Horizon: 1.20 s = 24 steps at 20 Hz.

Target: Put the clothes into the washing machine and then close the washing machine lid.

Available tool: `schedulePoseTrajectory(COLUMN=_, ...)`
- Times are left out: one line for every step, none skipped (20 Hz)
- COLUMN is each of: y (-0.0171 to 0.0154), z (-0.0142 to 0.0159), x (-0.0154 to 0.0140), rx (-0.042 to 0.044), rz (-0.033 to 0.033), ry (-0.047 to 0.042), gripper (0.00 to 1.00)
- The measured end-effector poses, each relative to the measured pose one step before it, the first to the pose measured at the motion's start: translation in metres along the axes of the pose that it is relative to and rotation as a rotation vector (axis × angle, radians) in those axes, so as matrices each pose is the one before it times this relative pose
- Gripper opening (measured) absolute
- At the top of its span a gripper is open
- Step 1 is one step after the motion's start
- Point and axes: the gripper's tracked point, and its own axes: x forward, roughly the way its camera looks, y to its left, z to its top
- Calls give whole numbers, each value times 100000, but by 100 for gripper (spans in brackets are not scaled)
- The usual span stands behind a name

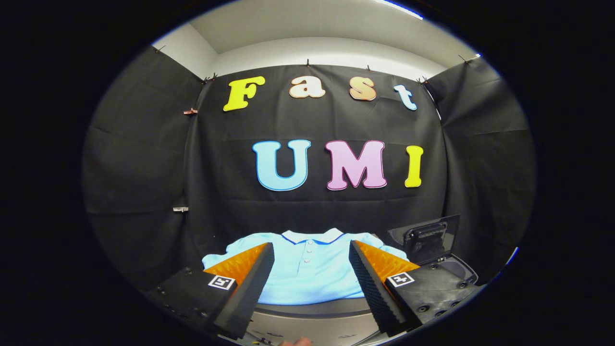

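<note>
The gripper (311,250), its 2 fingers spread wide and holding nothing, hovers above the polo shirt (310,274) lying flat beside the washing machine's raised lid (425,238), apparently ready for pickup.

Black cloth (144,158) drapes 3 booth sides; pale wall (317,50) and ceiling above.
</note>
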Motion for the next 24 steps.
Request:
schedulePoseTrajectory(y=86, z=335, x=672, rx=692, rz=-108, ry=53, gripper=99)
schedulePoseTrajectory(y=-8, z=209, x=659, rx=618, rz=-257, ry=14, gripper=99)
schedulePoseTrajectory(y=-94, z=169, x=705, rx=419, rz=-793, ry=429, gripper=99)
schedulePoseTrajectory(y=132, z=137, x=778, rx=140, rz=-58, ry=529, gripper=99)
schedulePoseTrajectory(y=49, z=54, x=892, rx=-367, rz=-314, ry=846, gripper=99)
schedulePoseTrajectory(y=112, z=-253, x=893, rx=-511, rz=55, ry=1675, gripper=99)
schedulePoseTrajectory(y=-24, z=-436, x=974, rx=-714, rz=-551, ry=1978, gripper=99)
schedulePoseTrajectory(y=22, z=-165, x=997, rx=-1268, rz=-176, ry=1872, gripper=99)
schedulePoseTrajectory(y=203, z=-374, x=963, rx=-1425, rz=-97, ry=2498, gripper=99)
schedulePoseTrajectory(y=644, z=-272, x=1004, rx=-1609, rz=1616, ry=2402, gripper=99)
schedulePoseTrajectory(y=8, z=-111, x=963, rx=-1353, rz=-472, ry=1467, gripper=99)
schedulePoseTrajectory(y=162, z=-120, x=940, rx=-896, rz=881, ry=1692, gripper=99)
schedulePoseTrajectory(y=212, z=-153, x=874, rx=-512, rz=-186, ry=1928, gripper=99)
schedulePoseTrajectory(y=92, z=-174, x=970, rx=-548, rz=305, ry=1911, gripper=99)
schedulePoseTrajectory(y=149, z=-580, x=955, rx=-457, rz=-139, ry=3413, gripper=99)
schedulePoseTrajectory(y=-12, z=-448, x=997, rx=-434, rz=-188, ry=3037, gripper=99)
schedulePoseTrajectory(y=210, z=-562, x=948, rx=39, rz=586, ry=3330, gripper=99)
schedulePoseTrajectory(y=-29, z=-620, x=953, rx=220, rz=-713, ry=3377, gripper=99)
schedulePoseTrajectory(y=-123, z=-817, x=712, rx=286, rz=-376, ry=4164, gripper=99)
schedulePoseTrajectory(y=-90, z=-454, x=739, rx=349, rz=-543, ry=3897, gripper=99)
schedulePoseTrajectory(y=-87, z=-409, x=769, rx=657, rz=-483, ry=2968, gripper=99)
schedulePoseTrajectory(y=-203, z=-590, x=588, rx=1460, rz=-193, ry=4615, gripper=99)
schedulePoseTrajectory(y=-114, z=-403, x=568, rx=1825, rz=-433, ry=3754, gripper=99)
schedulePoseTrajectory(y=38, z=-441, x=500, rx=997, rz=-270, ry=3513, gripper=99)
